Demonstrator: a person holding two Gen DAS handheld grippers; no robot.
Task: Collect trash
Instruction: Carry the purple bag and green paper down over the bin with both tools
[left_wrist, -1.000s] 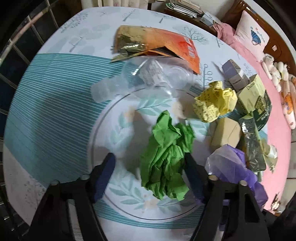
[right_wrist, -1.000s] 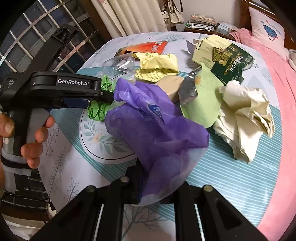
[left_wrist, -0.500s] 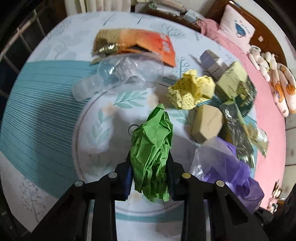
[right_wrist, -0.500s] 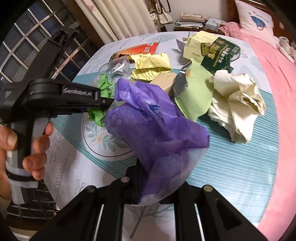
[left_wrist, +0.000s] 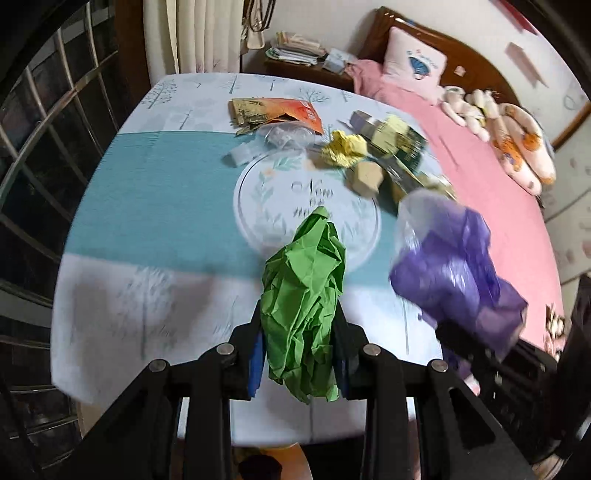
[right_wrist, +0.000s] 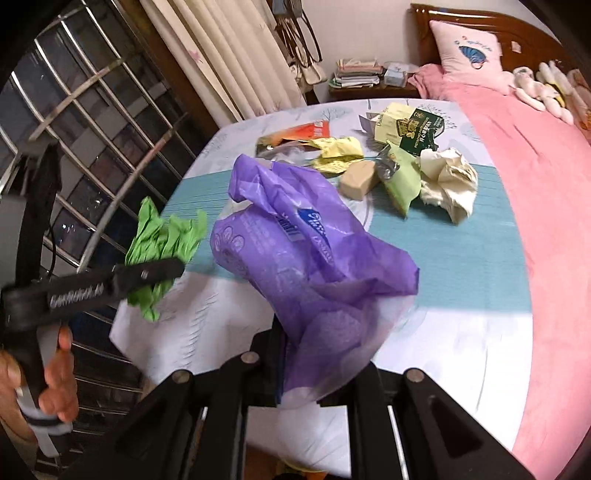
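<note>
Pink bed (right_wrist: 546, 206) along the right edge of the tabletop (left_wrist: 155, 206). Tabletop covered in a white and teal cloth with a printed ring near the middle.

Purple plastic bag (right_wrist: 295, 266) raised above the near right part of the tabletop, pinched at its lower end in the right gripper (right_wrist: 295, 373), pressed together on it.

Crumpled green paper (left_wrist: 303, 302) lifted clear above the near edge, clamped between the pads of the left gripper (left_wrist: 299, 350); jaws just closed in onto it.

Remaining trash clustered toward the far right corner: cream crumpled paper (right_wrist: 448, 181), green and yellow carton (right_wrist: 406, 125), orange snack wrapper (left_wrist: 277, 112), clear plastic bottle (left_wrist: 273, 142), yellow paper ball (left_wrist: 343, 149), tan block (left_wrist: 365, 177).

Hand (right_wrist: 48, 373) at the lower left of the right wrist view, wrapped around the left gripper's handle.
</note>
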